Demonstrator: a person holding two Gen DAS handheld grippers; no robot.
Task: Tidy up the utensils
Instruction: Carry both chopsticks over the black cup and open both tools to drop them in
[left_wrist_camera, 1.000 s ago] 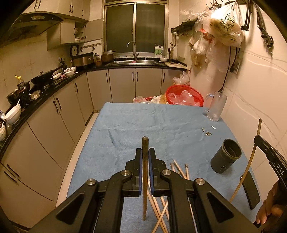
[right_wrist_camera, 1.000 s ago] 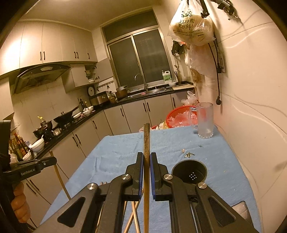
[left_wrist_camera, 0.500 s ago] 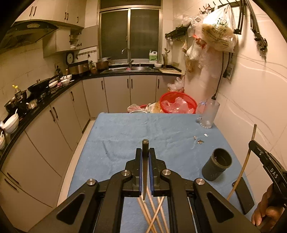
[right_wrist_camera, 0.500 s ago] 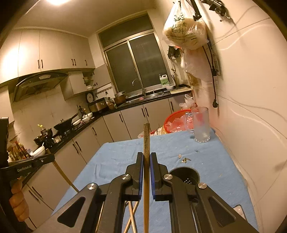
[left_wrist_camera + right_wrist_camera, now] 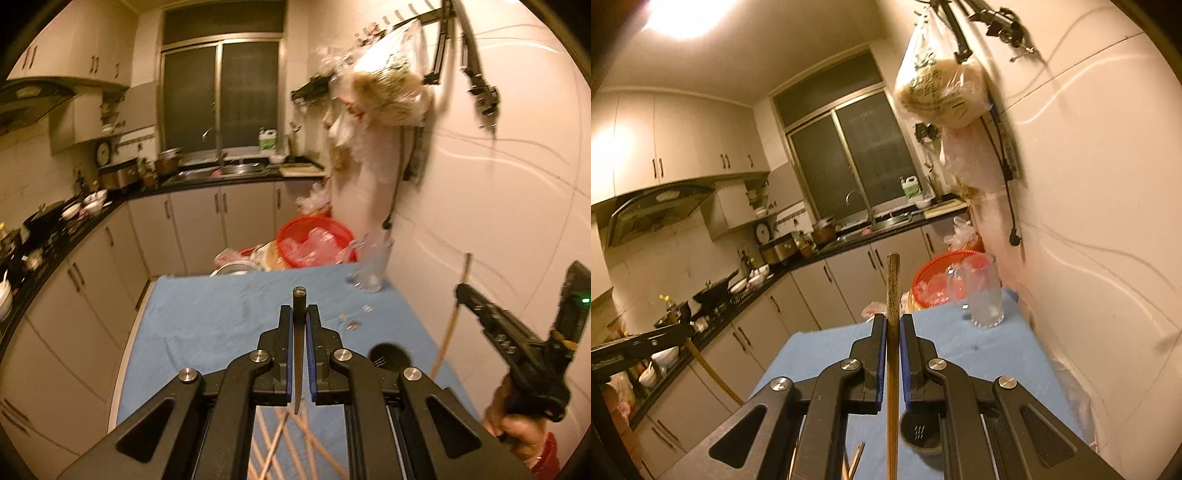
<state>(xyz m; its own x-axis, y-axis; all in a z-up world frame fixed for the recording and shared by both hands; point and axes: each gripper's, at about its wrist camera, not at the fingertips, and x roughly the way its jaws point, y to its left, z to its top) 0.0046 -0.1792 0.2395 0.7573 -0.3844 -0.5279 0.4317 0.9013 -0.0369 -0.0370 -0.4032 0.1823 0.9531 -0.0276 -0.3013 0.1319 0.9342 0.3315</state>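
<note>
1. Above a blue-covered table (image 5: 207,314) in a dim kitchen, a person holds two black grippers.
2. The left gripper (image 5: 300,317) is clamped on one chopstick (image 5: 298,354), which stands roughly upright between its blue pads.
3. The right gripper (image 5: 894,326) is likewise closed on a second chopstick (image 5: 892,295), its top rising above the fingertips.
4. A dark cylindrical utensil holder (image 5: 389,356) stands on the cloth toward the table's right side, mouth up, partly hidden behind the gripper bodies.
5. More loose chopsticks (image 5: 295,439) lie crossed on the cloth at the near edge.
6. A clear glass pitcher (image 5: 984,295) stands at the far right corner by the wall.
</note>
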